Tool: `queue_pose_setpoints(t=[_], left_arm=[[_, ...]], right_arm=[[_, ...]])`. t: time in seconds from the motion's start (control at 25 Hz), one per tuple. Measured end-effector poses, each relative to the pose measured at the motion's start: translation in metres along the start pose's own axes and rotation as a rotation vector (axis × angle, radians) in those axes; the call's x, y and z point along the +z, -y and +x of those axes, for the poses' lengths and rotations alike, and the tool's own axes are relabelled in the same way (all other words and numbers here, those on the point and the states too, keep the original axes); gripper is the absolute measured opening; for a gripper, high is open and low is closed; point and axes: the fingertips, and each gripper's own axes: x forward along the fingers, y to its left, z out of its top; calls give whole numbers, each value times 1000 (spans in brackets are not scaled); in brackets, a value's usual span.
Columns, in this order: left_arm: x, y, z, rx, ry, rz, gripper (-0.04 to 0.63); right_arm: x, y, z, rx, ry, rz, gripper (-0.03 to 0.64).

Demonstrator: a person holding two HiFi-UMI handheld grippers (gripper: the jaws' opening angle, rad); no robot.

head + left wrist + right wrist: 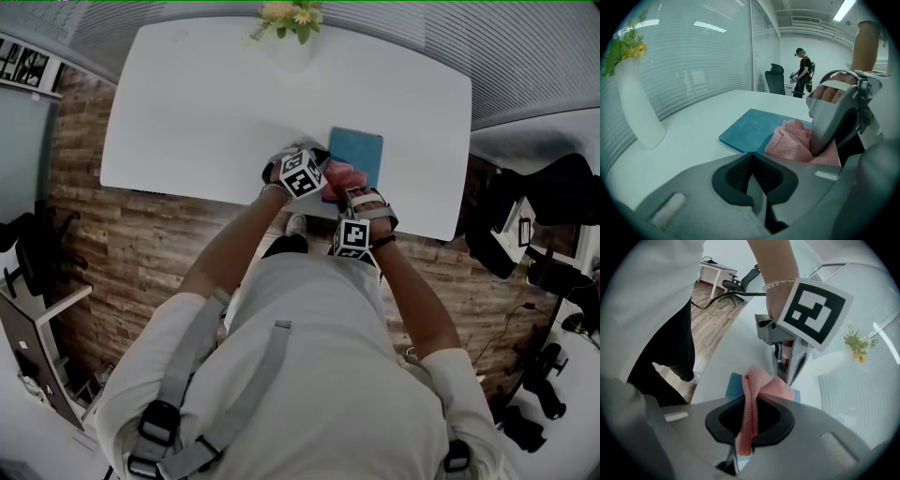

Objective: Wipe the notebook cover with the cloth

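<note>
A blue notebook (361, 150) lies flat on the white table (187, 112), near its front edge. A pink cloth (341, 174) is bunched on the notebook's near corner. My right gripper (749, 399) is shut on the pink cloth (751, 404), a strip of which runs down between its jaws. In the head view my right gripper (349, 191) comes in from the table's front edge. My left gripper (751, 158) is shut with nothing in it, just left of the cloth (794, 140) and beside the notebook (752, 127). The two grippers stand close together.
A white vase of yellow flowers (292, 33) stands at the table's far edge, left of the notebook in the left gripper view (635, 103). Office chairs (37, 248) and desks stand on the wood floor around. A person (803, 70) stands far off in the room.
</note>
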Motion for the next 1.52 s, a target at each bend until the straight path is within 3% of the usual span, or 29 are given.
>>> queue_pose_setpoints(t=[1.12, 1.32, 1.52], left_arm=[[0, 0, 1, -3, 0, -5, -2], [1, 1, -1, -6, 2, -6, -2], [1, 1, -1, -9, 1, -11, -2]], right_arm=[[11, -24, -17, 65, 39, 30, 25], [-2, 24, -37, -35, 41, 112, 27], [-40, 75, -32, -152, -39, 70, 28]])
